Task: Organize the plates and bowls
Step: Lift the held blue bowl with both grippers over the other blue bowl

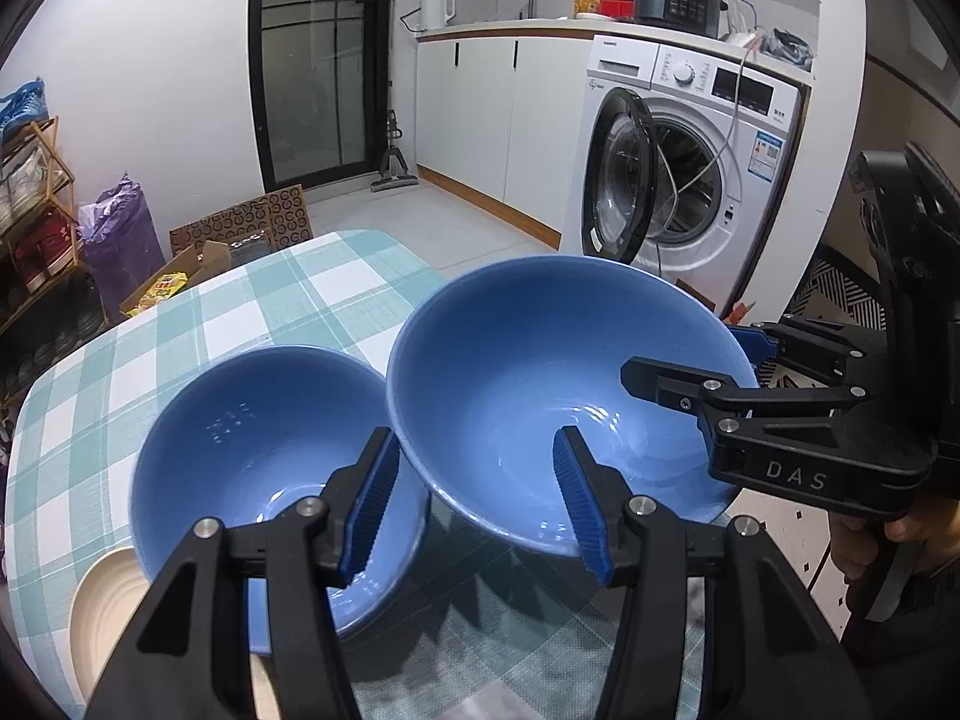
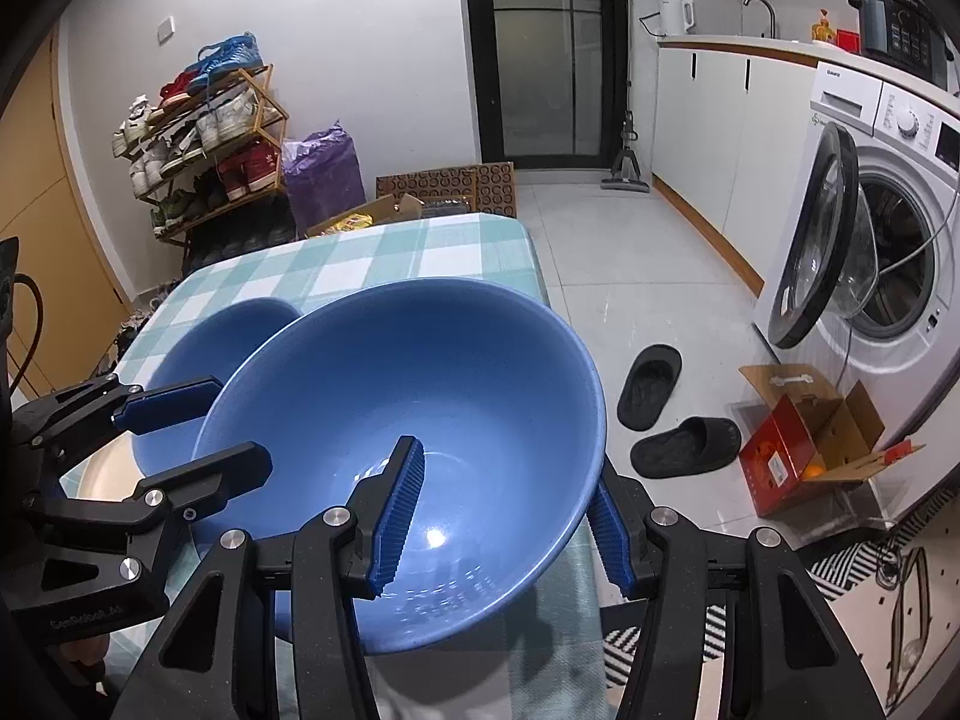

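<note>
A large blue bowl (image 1: 540,384) is held tilted above the checked table, also in the right wrist view (image 2: 420,396). My right gripper (image 2: 504,522) is shut on its near rim, one finger inside and one outside; it shows at the right in the left wrist view (image 1: 696,384). A second blue bowl (image 1: 252,450) sits on the table to the left, seen behind the held bowl in the right wrist view (image 2: 222,336). My left gripper (image 1: 474,510) is open, its jaws straddling the gap between the two bowls and holding nothing. A cream plate (image 1: 102,606) lies beside the second bowl.
The table (image 1: 288,294) has a green-and-white checked cloth. A washing machine (image 2: 888,252) with its door open stands to the right. Black slippers (image 2: 654,384) and an orange box (image 2: 804,438) lie on the floor. A shoe rack (image 2: 204,144) stands far left.
</note>
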{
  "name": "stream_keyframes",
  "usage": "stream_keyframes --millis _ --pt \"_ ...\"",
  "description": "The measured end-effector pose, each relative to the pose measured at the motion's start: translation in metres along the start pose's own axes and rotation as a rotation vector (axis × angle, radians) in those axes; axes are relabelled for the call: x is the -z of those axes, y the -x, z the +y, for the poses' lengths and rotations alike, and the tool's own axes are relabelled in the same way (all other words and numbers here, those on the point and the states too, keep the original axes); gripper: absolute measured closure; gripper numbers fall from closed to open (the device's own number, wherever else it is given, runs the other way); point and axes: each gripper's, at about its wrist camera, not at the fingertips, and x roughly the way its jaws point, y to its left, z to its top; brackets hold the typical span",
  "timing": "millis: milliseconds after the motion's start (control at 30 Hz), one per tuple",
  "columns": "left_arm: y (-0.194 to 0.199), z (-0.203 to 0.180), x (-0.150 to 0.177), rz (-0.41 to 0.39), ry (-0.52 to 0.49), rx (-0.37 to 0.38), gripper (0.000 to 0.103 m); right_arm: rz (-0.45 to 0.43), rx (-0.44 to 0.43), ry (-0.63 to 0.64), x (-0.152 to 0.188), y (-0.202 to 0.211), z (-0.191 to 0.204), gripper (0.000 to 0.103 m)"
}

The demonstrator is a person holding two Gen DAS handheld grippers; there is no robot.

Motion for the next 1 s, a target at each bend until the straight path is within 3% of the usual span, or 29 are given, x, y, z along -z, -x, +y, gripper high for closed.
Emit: stream_keyframes --millis 1000 --pt "0.025 0.018 -0.007 -0.071 0.044 -0.017 0.05 -0.112 -0.012 0.008 -0.012 0.029 0.026 0.049"
